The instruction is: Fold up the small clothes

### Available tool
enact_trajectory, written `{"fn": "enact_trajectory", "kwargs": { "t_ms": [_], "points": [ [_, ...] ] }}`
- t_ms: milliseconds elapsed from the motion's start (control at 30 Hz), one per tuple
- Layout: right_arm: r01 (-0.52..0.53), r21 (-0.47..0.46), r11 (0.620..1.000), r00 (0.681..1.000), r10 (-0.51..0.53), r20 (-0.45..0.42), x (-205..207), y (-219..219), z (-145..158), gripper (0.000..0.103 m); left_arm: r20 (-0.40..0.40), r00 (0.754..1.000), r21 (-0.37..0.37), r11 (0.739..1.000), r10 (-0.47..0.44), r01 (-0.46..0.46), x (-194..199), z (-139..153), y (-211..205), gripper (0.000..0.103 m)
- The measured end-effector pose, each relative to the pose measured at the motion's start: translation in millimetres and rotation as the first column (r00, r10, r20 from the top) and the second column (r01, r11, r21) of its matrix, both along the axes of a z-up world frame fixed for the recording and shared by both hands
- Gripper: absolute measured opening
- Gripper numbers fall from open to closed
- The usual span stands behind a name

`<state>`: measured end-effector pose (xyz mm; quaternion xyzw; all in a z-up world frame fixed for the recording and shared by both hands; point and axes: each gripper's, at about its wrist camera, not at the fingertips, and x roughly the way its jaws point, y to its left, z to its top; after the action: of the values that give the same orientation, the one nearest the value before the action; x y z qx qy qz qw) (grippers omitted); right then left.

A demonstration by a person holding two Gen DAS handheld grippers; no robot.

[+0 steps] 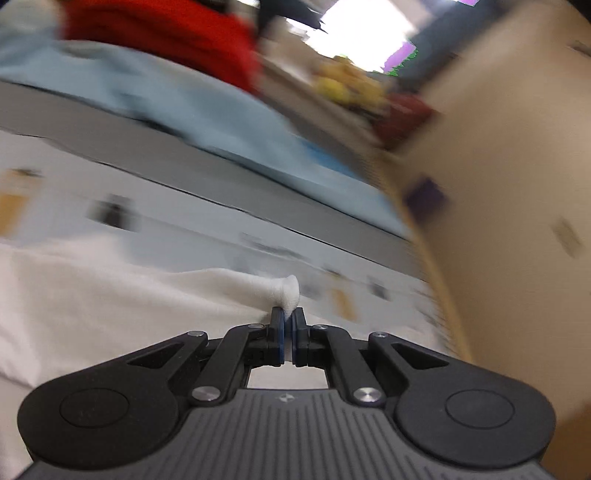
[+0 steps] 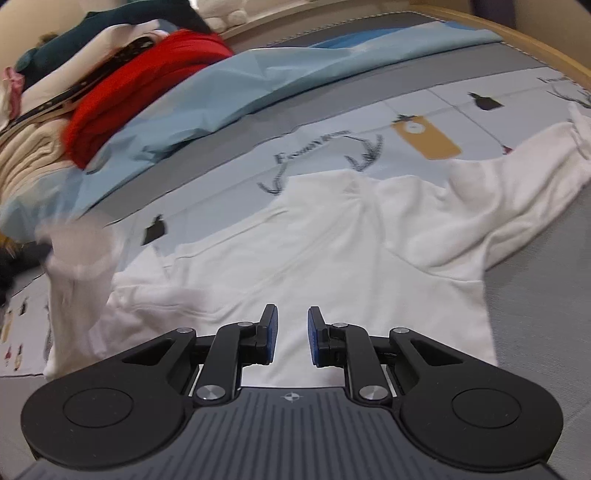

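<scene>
Left gripper (image 1: 288, 314) clenched on one pinched tip of the white top (image 1: 122, 295), ribbed cuff fabric poking up between the blue pads (image 1: 281, 334), jaws nearly touching. Blurred all around in that view: one pale printed sheet (image 1: 184, 206) underneath, one light blue cloth (image 1: 177, 107) beyond, one red garment (image 1: 166, 33) behind that, one tan wall-like surface (image 1: 517, 184) on the right. Over on the right wrist view, right gripper (image 2: 292, 334) released, two fingers apart with a clear gap, nothing between them, hovering just above the lower hem of the white top (image 2: 332, 251). One white top only, spread flat on the printed sheet (image 2: 424, 107), collar pointing away, one sleeve (image 2: 517, 184) stretched out to the right, the other sleeve (image 2: 77, 266) lifted and blurred at the left. Beyond it, one grey band of bedding (image 2: 295, 99), then the single light blue cloth (image 2: 240, 77) lying crumpled. At top left, a heap of clothes: one red piece (image 2: 147, 85), one cream knit (image 2: 33, 158), one dark teal item (image 2: 110, 26), more too jumbled to count.
</scene>
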<state>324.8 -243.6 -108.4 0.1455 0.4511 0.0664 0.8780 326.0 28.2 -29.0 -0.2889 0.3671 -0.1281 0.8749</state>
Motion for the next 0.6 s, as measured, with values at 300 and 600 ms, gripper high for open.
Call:
{"fn": "enact_trajectory", "kwargs": {
  "t_ms": [300,600],
  "points": [
    [0.149,0.058,0.987,0.985,-0.142,-0.102,5.2,-24.7,-26.8,0.018,-0.01,0.999,0.04,0.998,0.04,-0.04,-2.6,7.9,1.3,0.042],
    [0.189,0.143,0.972,0.967,-0.159,-0.201,22.8,-26.7,-54.6,0.023,-0.164,0.892,0.201,0.9,0.421,-0.388,-9.5,-10.3,149.3,0.042]
  ]
}}
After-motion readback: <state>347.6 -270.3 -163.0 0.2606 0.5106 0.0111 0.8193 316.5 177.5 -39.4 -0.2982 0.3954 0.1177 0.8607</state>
